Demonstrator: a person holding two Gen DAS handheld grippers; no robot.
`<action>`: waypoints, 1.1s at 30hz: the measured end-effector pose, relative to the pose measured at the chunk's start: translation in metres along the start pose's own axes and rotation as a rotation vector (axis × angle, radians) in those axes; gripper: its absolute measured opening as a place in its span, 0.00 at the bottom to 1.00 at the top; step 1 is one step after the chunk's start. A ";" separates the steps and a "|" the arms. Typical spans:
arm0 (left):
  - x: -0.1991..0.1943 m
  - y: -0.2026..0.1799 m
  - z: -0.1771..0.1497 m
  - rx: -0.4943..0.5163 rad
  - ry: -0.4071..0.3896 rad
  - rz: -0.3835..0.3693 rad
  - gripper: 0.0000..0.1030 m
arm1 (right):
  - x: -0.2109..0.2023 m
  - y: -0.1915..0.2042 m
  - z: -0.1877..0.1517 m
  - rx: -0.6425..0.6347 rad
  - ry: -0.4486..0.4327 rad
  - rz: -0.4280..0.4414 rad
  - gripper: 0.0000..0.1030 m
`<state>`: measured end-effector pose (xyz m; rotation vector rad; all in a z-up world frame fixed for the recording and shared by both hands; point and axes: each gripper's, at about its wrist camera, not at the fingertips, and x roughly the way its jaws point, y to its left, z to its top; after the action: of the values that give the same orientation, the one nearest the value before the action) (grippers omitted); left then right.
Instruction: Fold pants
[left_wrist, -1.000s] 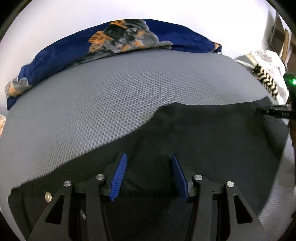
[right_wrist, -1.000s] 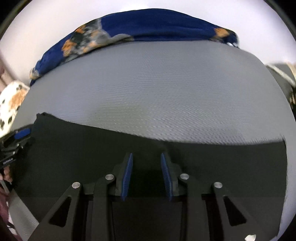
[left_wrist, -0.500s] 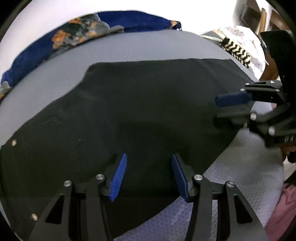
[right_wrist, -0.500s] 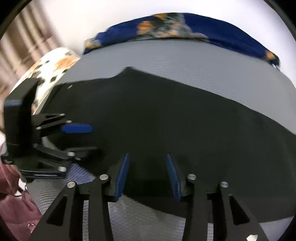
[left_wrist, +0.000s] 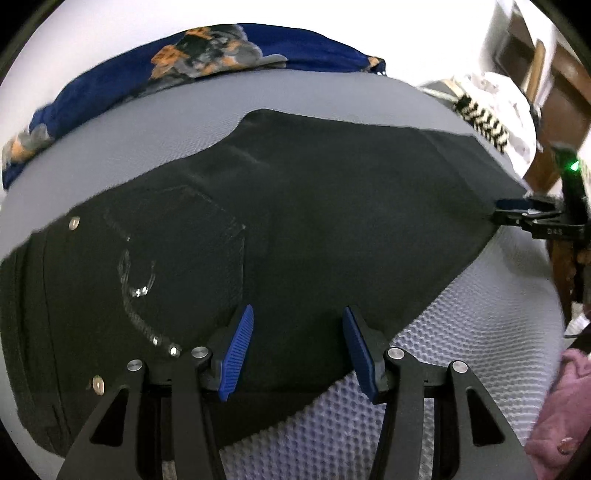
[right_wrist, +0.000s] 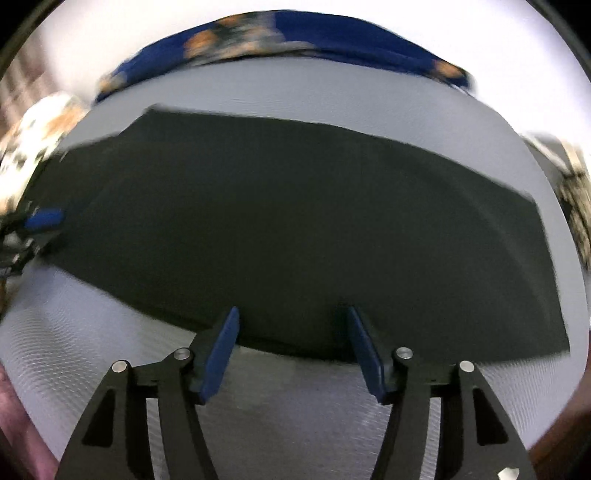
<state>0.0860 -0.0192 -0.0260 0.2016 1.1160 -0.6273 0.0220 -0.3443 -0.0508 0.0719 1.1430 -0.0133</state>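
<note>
The black denim pants (left_wrist: 314, 229) lie flat across the grey honeycomb-textured mattress (left_wrist: 480, 350), already doubled into a broad dark slab, with the riveted back pocket and waistband end toward the left of the left wrist view and the plain leg end reaching right. A second ago both cameras looked over a much larger stretch of bare mattress with only a low band of cloth in front; now the fabric fills most of each view and lies still, which I read as a fold just laid down and let go. The right claw (right_wrist: 291, 347) has just been opening: its blue pads stand apart over the near hem, and nothing is caught between them (the cloth edge sits flat on the mattress beyond the tips). The left claw (left_wrist: 297, 347) stands half apart, as it did a second ago, hovering above the pants near the pocket rather than pinching them, so far as the view shows. In the left view the right claw appears small at the far right edge of the cloth. A crumpled blue blanket with orange patches (left_wrist: 221, 51) lies along the far side of the bed. Judging from this, another fold across the length is probably what remains.
</note>
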 end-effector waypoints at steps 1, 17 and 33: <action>-0.001 0.001 0.000 -0.012 0.005 -0.005 0.50 | -0.003 -0.012 -0.001 0.034 0.000 -0.020 0.54; 0.021 -0.061 0.060 0.061 -0.003 -0.019 0.54 | -0.035 -0.246 -0.001 0.626 -0.073 0.219 0.56; 0.072 -0.091 0.089 0.053 0.104 0.004 0.54 | 0.021 -0.331 0.006 0.621 0.040 0.450 0.31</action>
<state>0.1244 -0.1602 -0.0358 0.2850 1.1989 -0.6493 0.0208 -0.6747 -0.0842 0.8815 1.1069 0.0334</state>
